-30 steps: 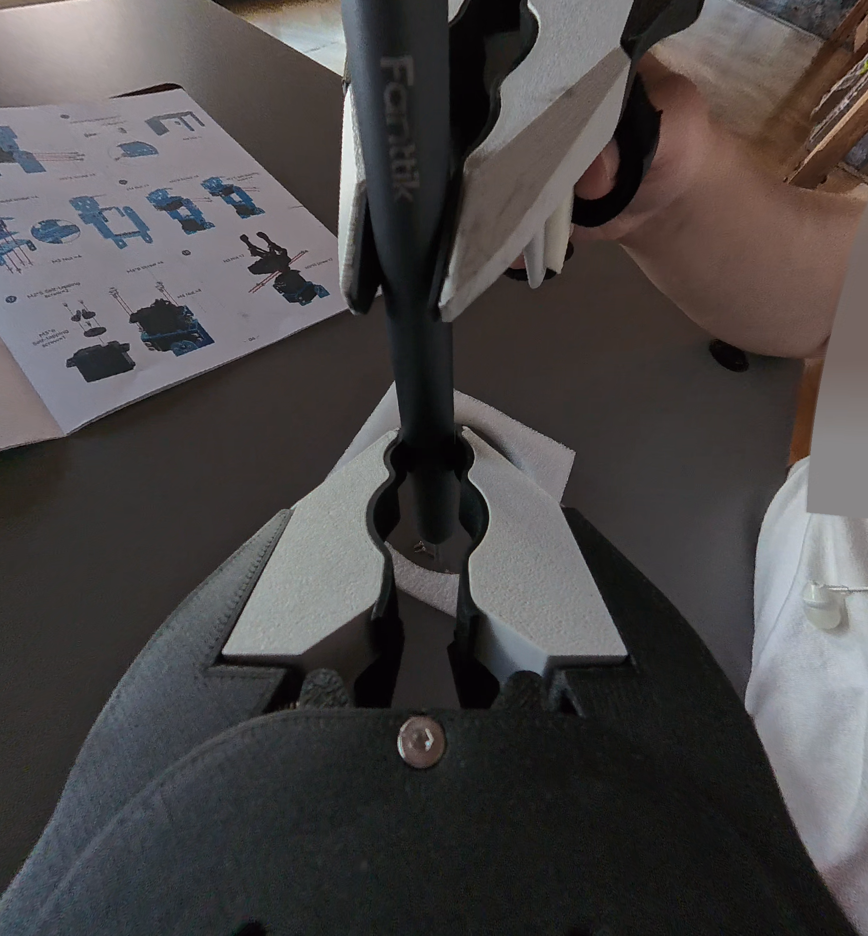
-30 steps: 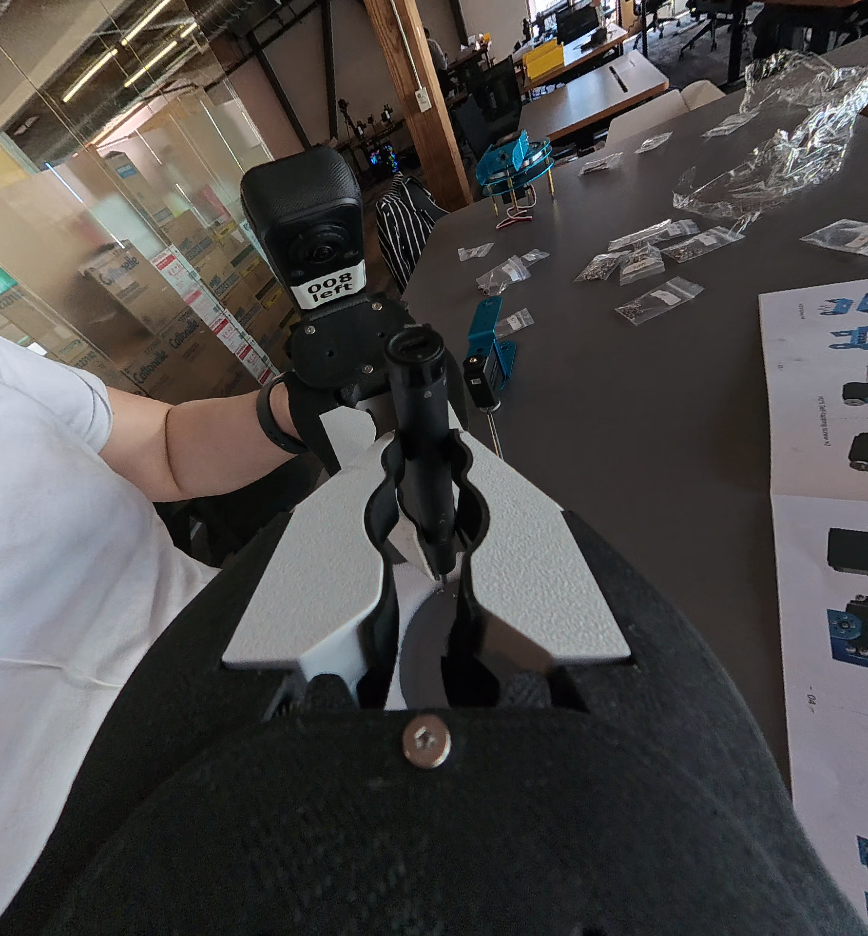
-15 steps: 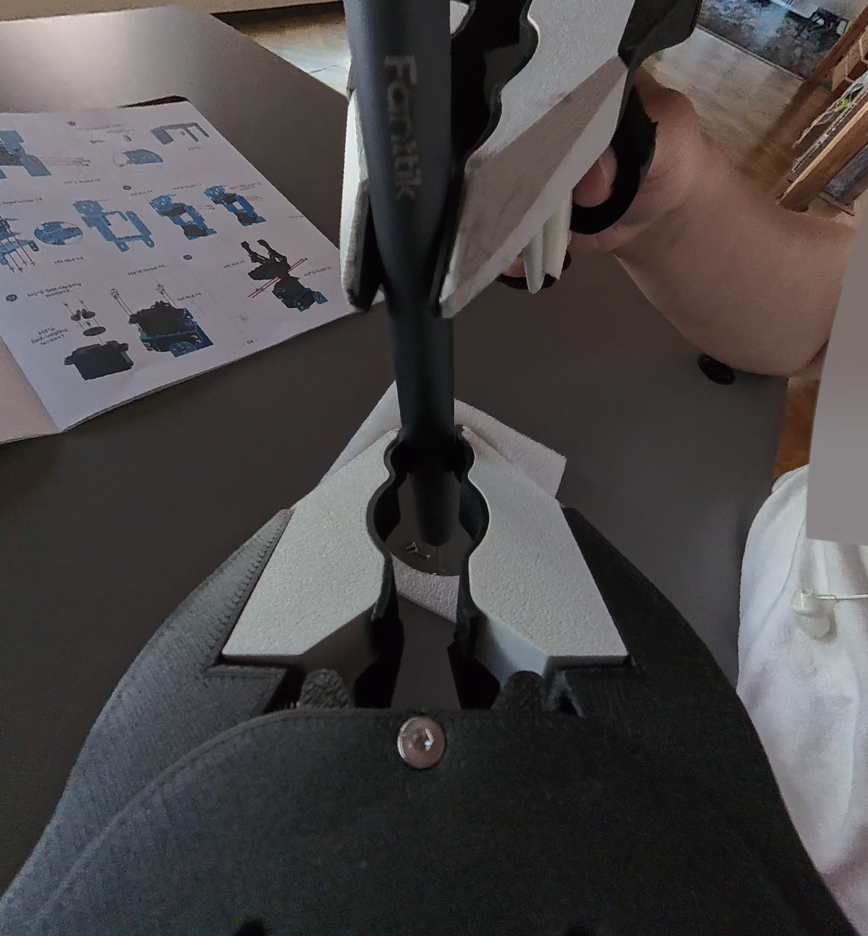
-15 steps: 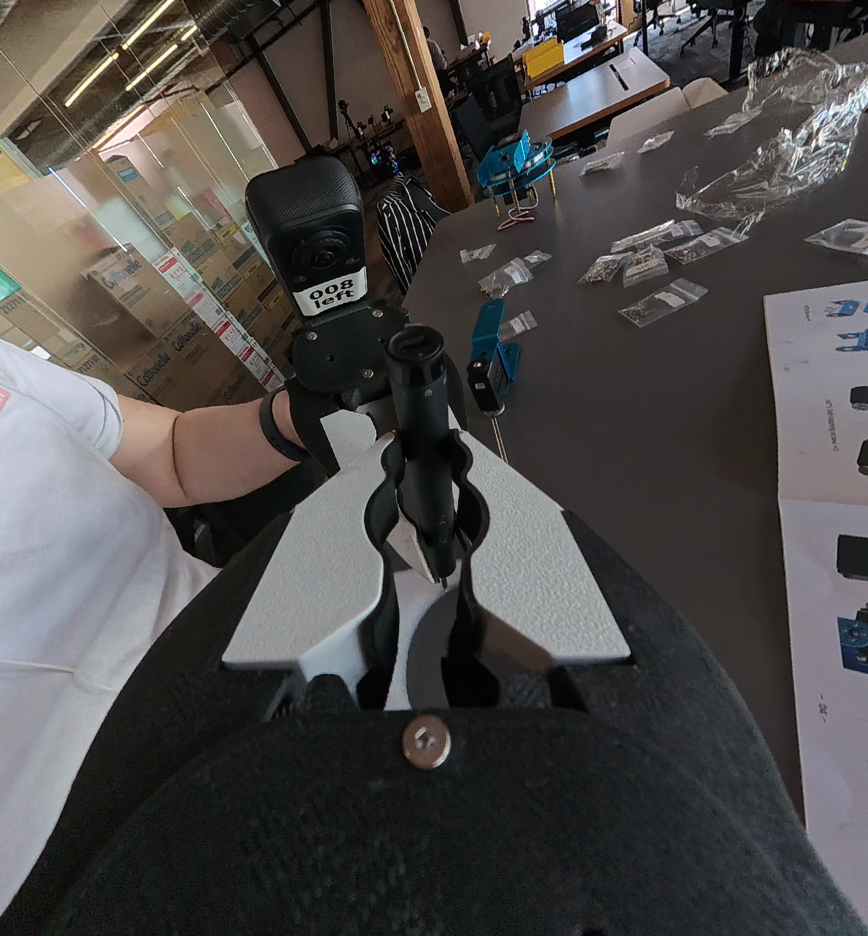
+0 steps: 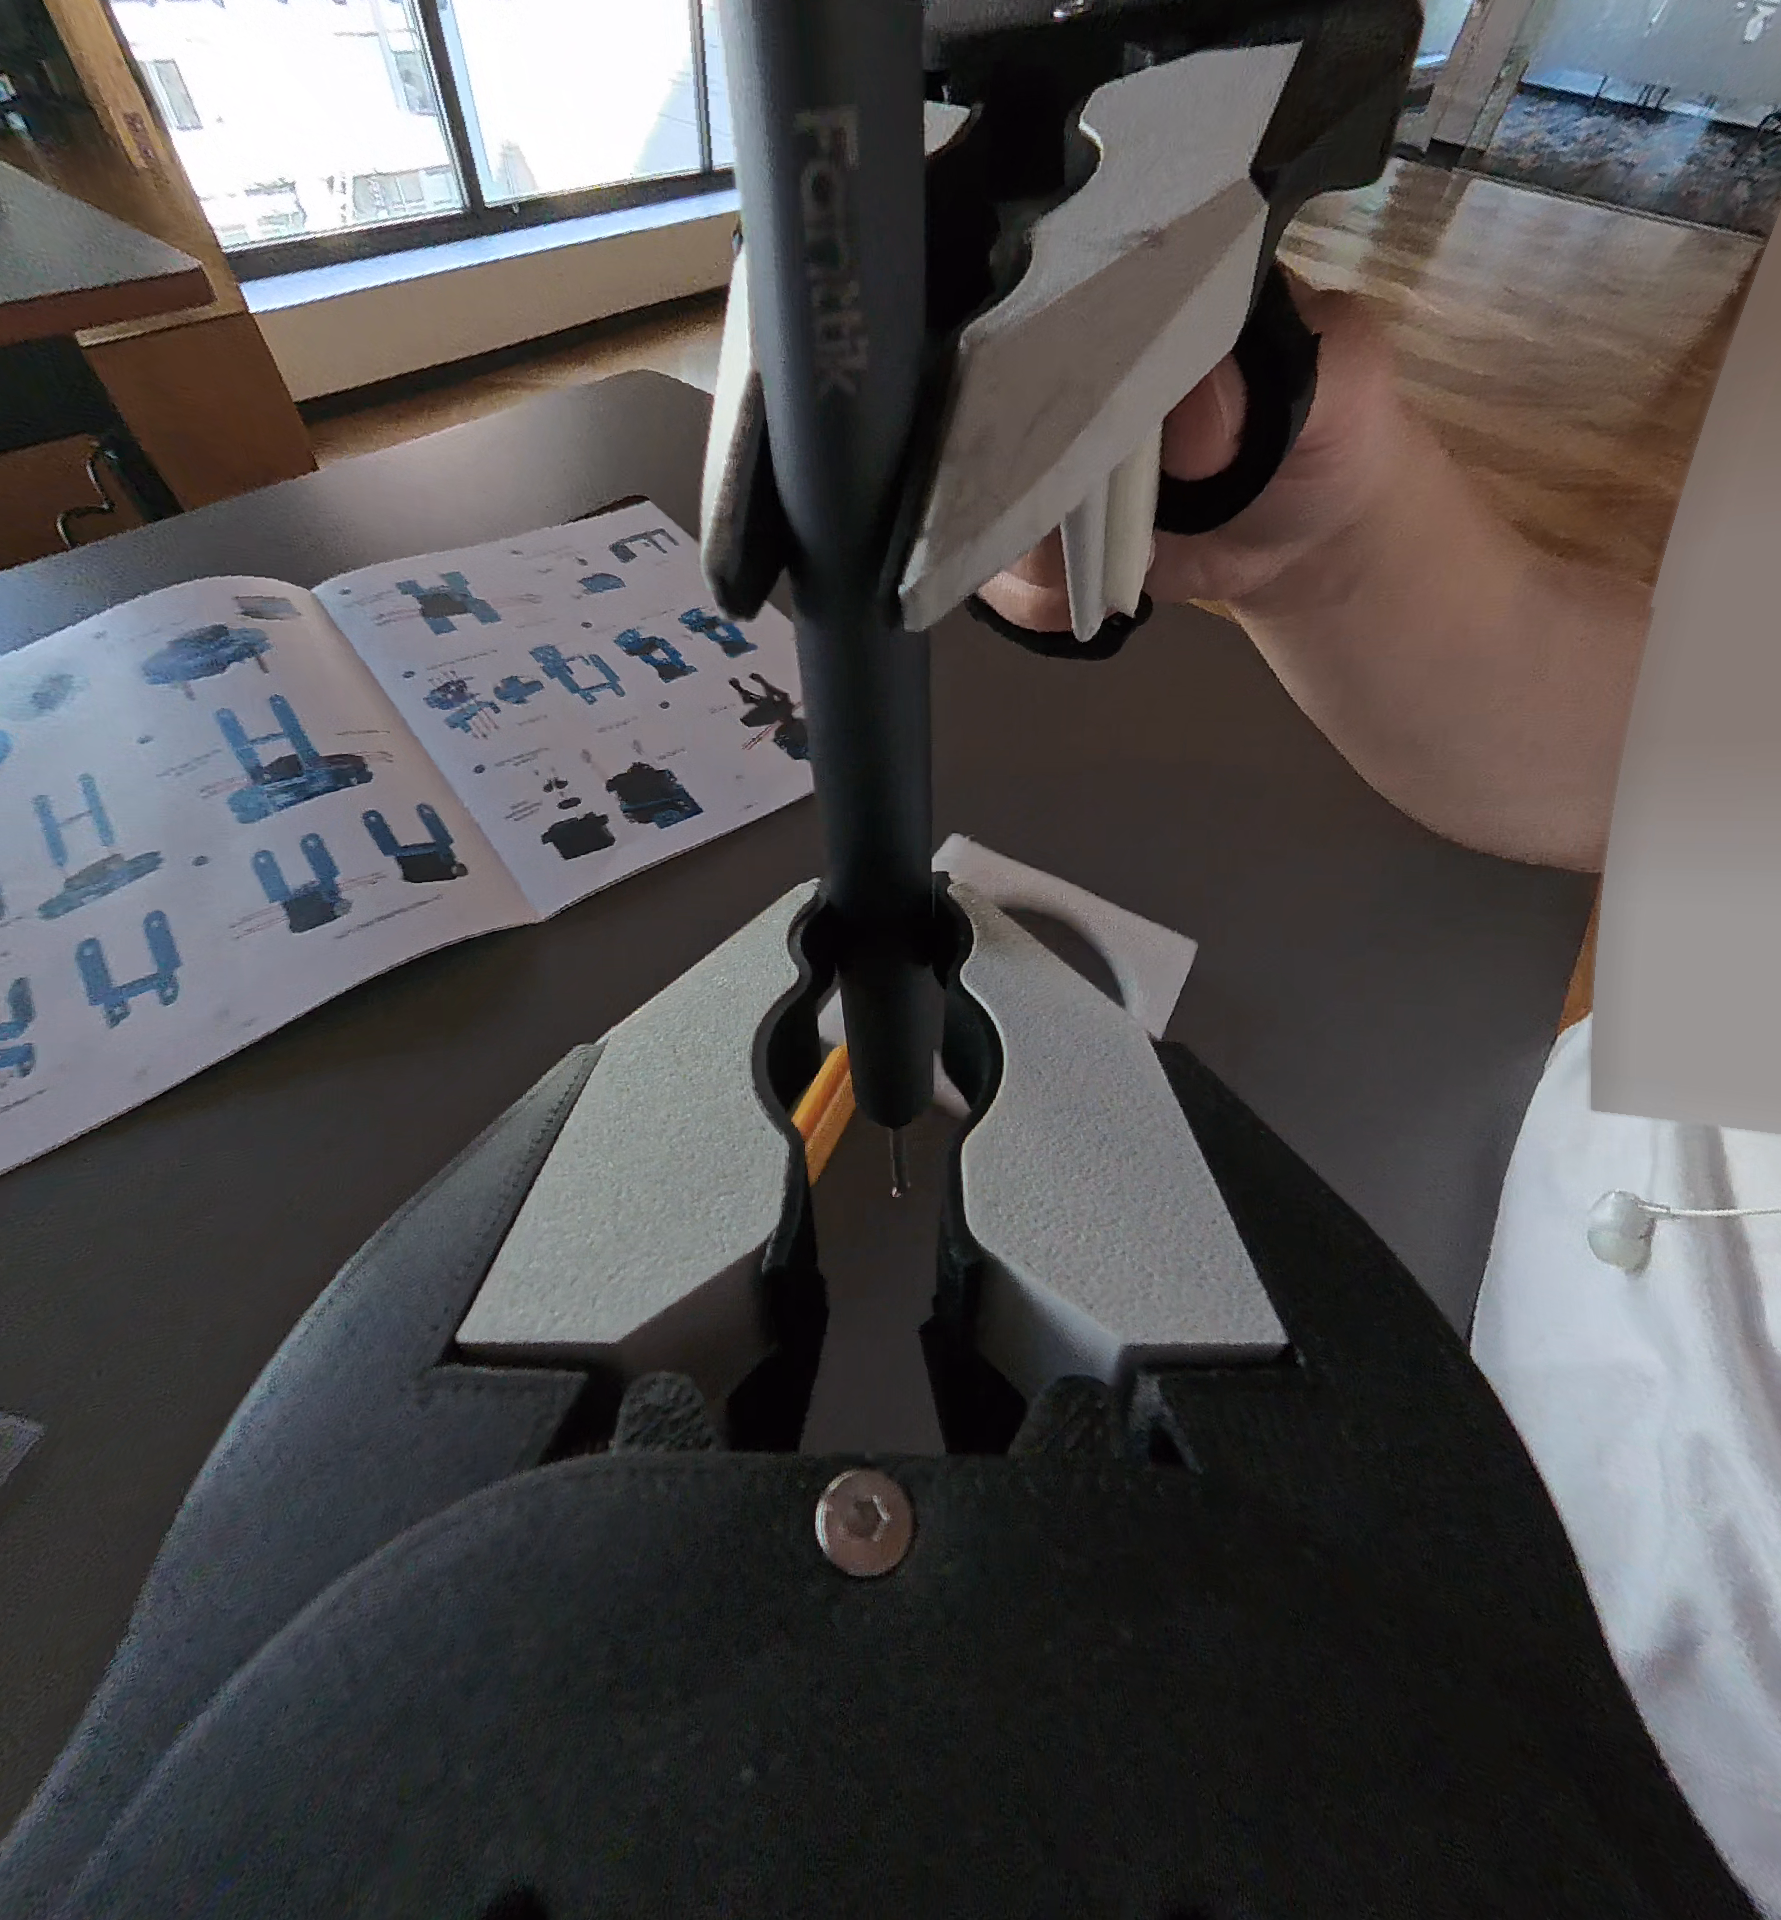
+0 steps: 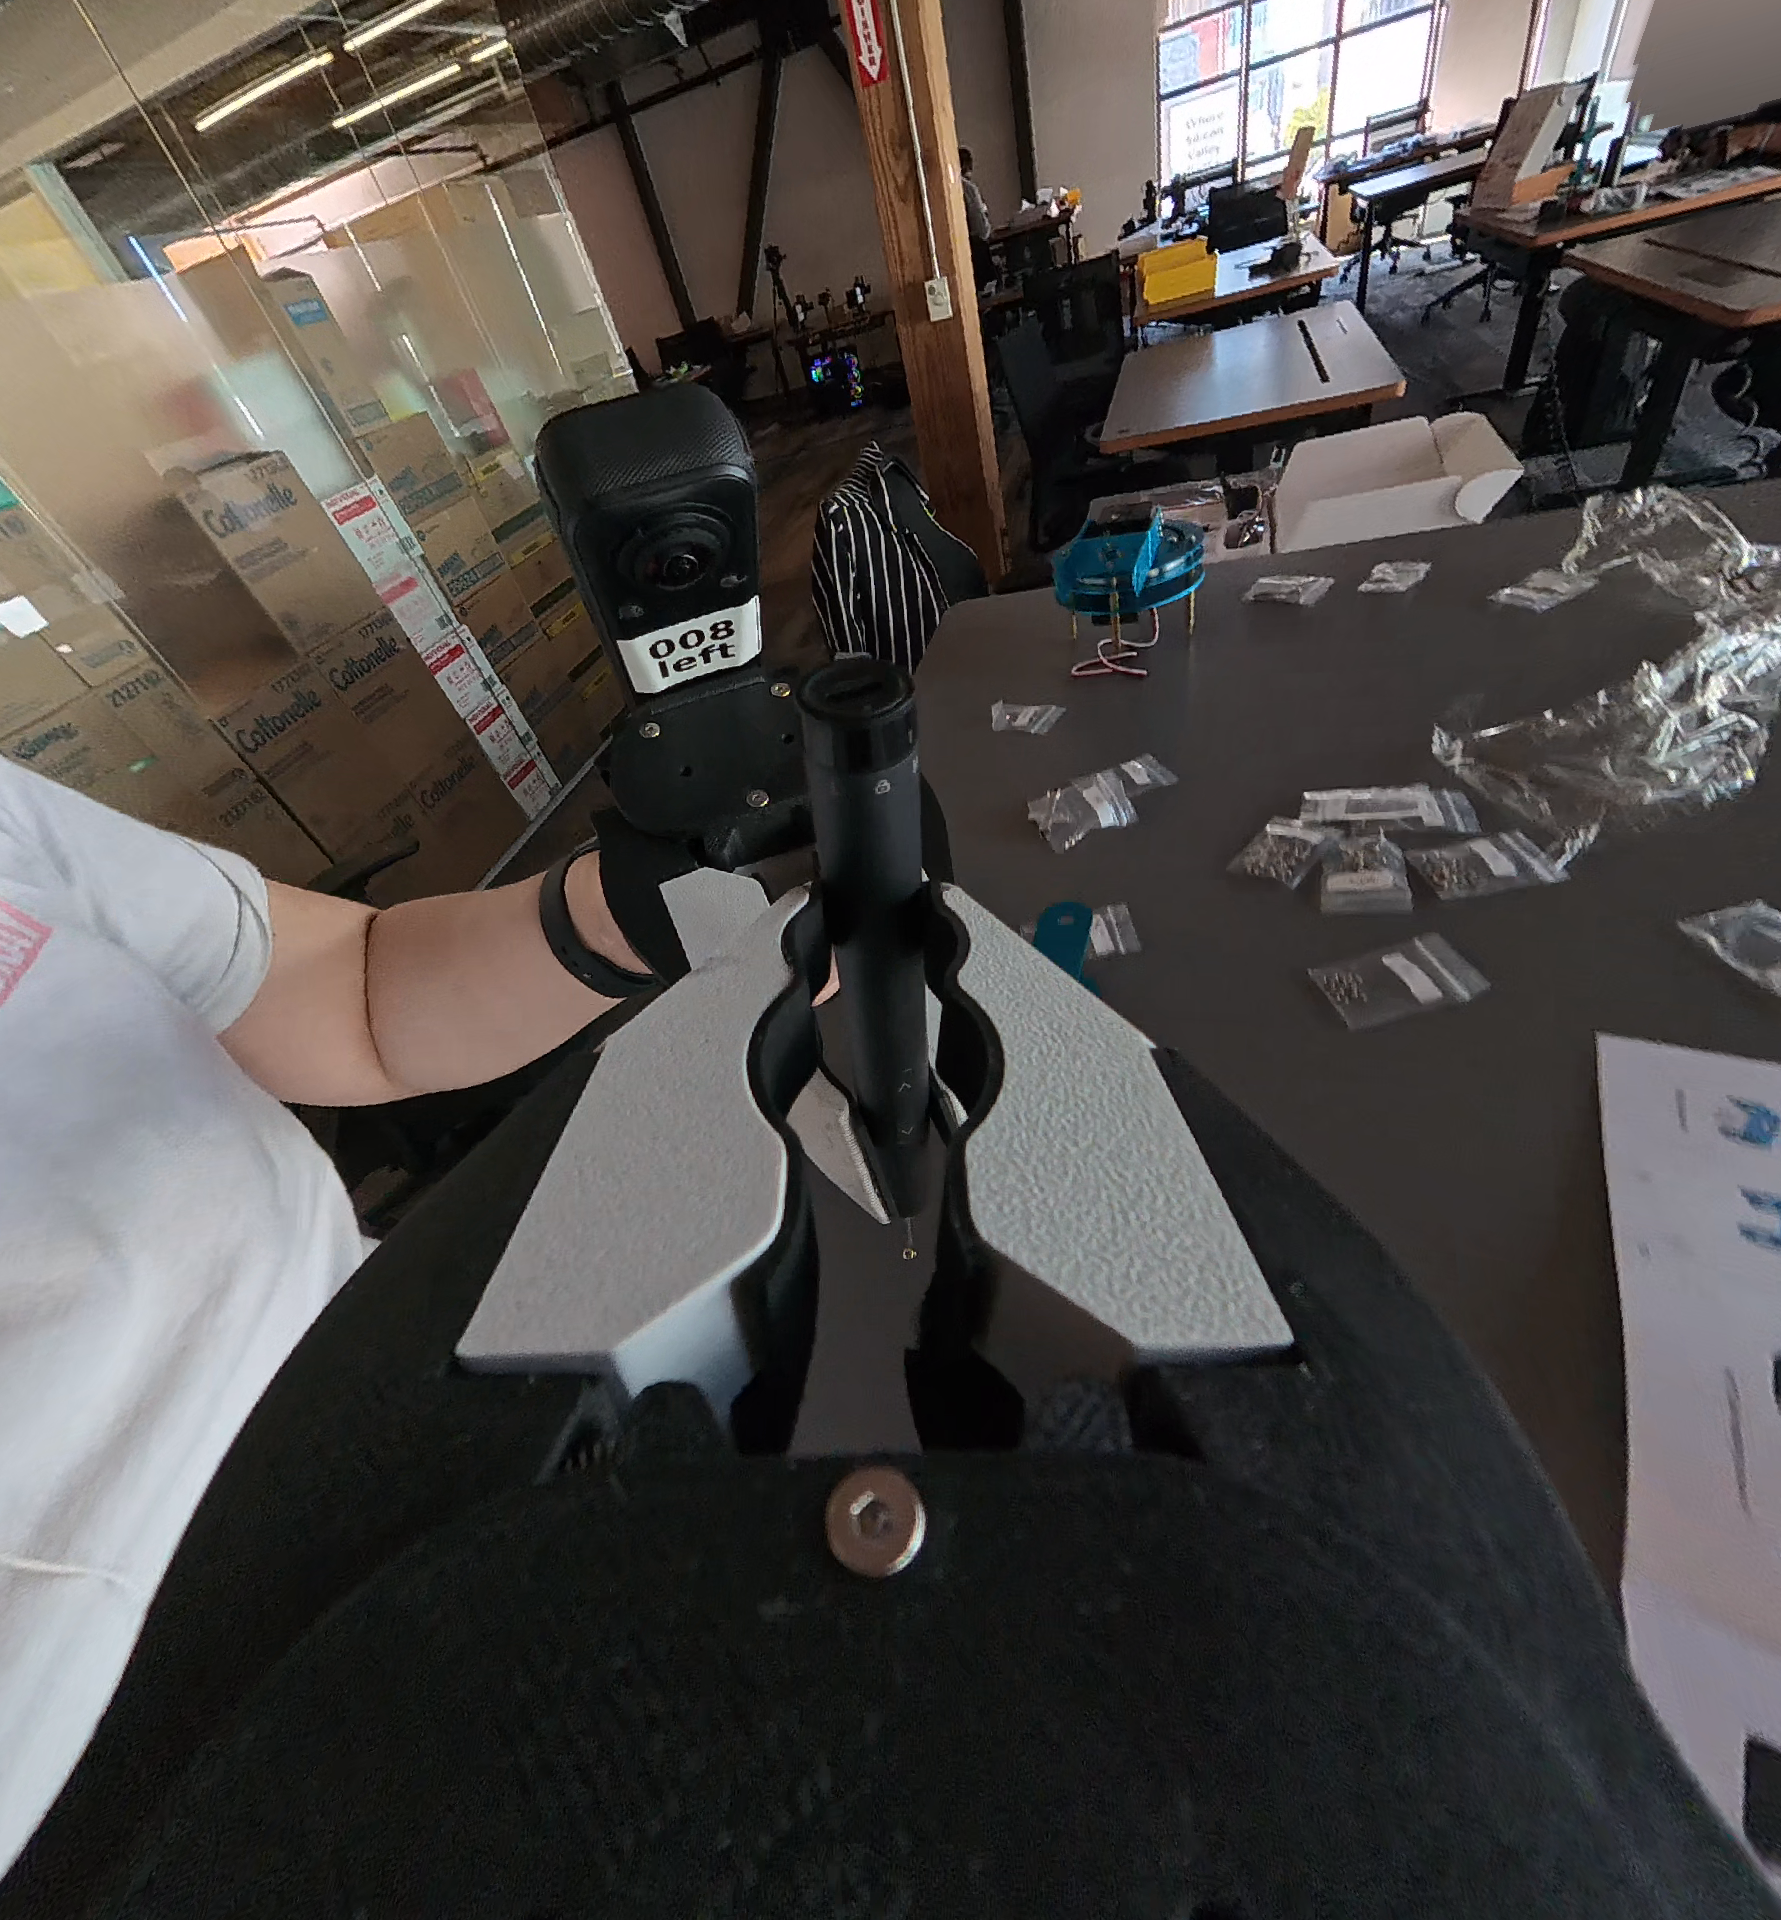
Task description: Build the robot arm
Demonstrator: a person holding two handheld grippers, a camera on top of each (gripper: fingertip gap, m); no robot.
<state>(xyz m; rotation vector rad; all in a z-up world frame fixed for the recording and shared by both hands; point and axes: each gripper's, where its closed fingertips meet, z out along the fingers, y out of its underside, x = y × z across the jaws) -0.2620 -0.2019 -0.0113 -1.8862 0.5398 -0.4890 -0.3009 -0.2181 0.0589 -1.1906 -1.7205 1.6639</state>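
A black pen-shaped electric screwdriver [image 5: 844, 312] stands upright between both grippers. My left gripper [image 5: 886, 914] is shut on its lower end, and the thin bit [image 5: 896, 1169] pokes out below the fingertips. My right gripper [image 5: 829, 603] is shut on the shaft higher up. In the right wrist view my right gripper [image 6: 870, 914] grips the screwdriver [image 6: 865, 831] below its cap, and a tiny gold speck sits at the bit tip [image 6: 907, 1252]. The left gripper's camera [image 6: 657, 561] stands just behind. A white flat piece [image 5: 1104, 935] lies on the table under the left fingers.
An open instruction booklet [image 5: 346, 779] lies on the dark table [image 5: 1281, 935], also at the right edge of the right wrist view [image 6: 1748, 1351]. Several small parts bags [image 6: 1385, 862], crumpled clear plastic [image 6: 1644, 675] and a blue round assembly [image 6: 1125, 566] lie farther off. A yellow rod [image 5: 824, 1112] shows below the fingers. My hands' fingertips stand some 7 centimeters from each other. From the left gripper's tips to the white flat piece [image 5: 1104, 935] is close to 20 centimeters.
Both grippers and the screwdriver have tilted and lifted. The bit end has come up off the white piece with the hole, and the bare bit now shows.
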